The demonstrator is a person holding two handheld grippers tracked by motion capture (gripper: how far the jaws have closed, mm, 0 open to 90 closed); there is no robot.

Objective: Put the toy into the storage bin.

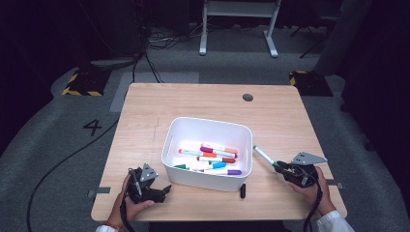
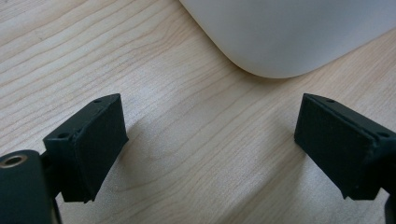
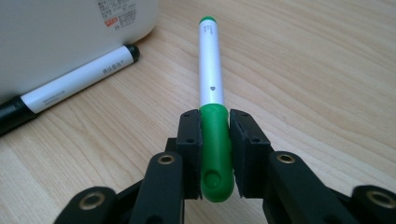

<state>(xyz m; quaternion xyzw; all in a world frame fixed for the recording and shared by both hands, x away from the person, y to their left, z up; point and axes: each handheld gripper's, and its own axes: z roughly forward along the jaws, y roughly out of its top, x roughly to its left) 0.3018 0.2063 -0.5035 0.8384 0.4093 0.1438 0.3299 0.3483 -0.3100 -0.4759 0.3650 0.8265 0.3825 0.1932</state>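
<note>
Our right gripper (image 3: 215, 140) has its jaws pinching the green cap end of the white-barrelled green marker (image 3: 211, 70), which sits just off the white plastic bin's (image 1: 208, 130) right wall, toward the table's (image 1: 145, 111) near right corner. We'd say the trick here is lifting the marker above the rim before swinging over, then levelling it so it drops alongside the other coloured markers (image 1: 212, 159) rather than poking the wall. Watch the white marker with the black cap (image 3: 70, 84) lying against the bin's near wall. Our left gripper (image 2: 210, 140) rests with jaws spread wide, holding nothing, by the bin's near left corner, handy for steadying it.
</note>
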